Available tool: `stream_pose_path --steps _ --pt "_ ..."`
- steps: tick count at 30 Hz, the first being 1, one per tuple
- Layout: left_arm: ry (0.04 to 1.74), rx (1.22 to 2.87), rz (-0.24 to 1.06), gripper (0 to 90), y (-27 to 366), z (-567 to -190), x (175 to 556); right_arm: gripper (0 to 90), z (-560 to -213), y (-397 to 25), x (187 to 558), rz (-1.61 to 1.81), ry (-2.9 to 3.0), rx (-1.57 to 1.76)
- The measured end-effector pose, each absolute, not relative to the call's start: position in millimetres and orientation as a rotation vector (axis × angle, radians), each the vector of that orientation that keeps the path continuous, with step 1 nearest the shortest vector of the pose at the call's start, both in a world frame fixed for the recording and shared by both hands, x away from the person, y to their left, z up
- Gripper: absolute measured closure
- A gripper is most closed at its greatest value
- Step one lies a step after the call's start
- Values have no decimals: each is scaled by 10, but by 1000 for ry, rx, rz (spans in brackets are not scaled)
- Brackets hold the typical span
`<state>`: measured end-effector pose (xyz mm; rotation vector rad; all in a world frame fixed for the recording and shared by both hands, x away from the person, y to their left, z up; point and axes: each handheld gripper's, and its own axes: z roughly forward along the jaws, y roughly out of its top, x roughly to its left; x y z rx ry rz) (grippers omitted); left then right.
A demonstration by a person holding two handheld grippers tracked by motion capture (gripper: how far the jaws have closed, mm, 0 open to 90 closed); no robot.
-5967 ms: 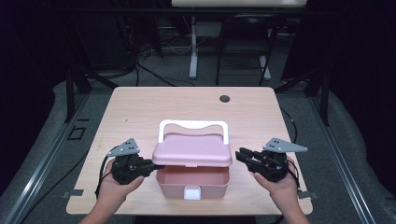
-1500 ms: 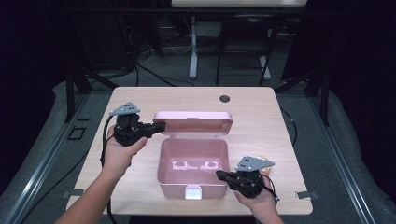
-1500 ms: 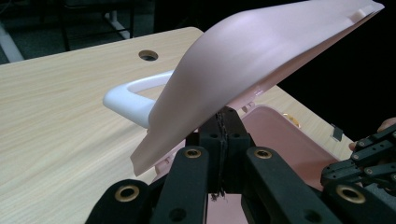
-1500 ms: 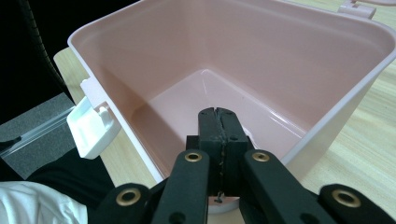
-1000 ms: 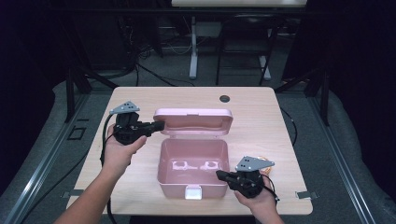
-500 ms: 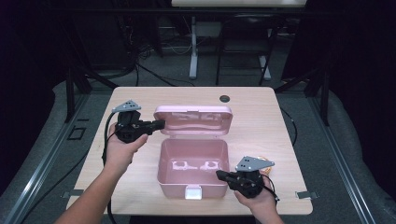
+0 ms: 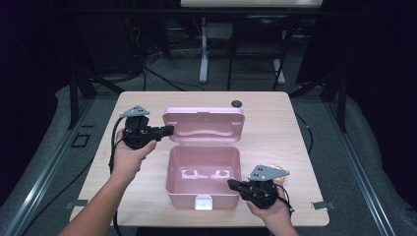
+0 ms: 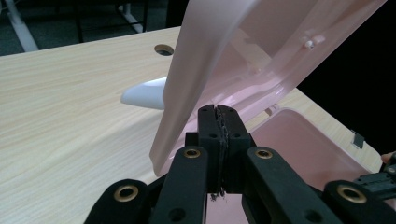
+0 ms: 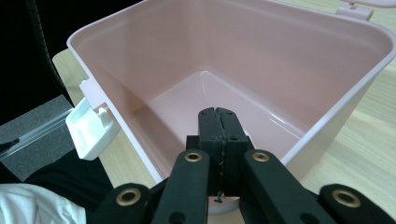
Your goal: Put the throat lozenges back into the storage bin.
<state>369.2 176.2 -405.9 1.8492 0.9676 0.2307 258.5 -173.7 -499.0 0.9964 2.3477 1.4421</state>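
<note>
Your pink plastic storage box sits open near the front edge of the wooden table, its lid tipped back behind it and its white latch facing you. Your left gripper, jaws pressed together, touches the lid's left edge. Your right gripper, jaws likewise together, rests against the box's right front corner. No writing is legible on the box.
</note>
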Motion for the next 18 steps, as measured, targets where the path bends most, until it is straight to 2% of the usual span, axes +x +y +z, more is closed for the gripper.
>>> stream_pose_path --steps 18 --pt "1011 1839 230 876 1872 -4146 3725 900 -4993 -1739 2583 1447 2343 1003"
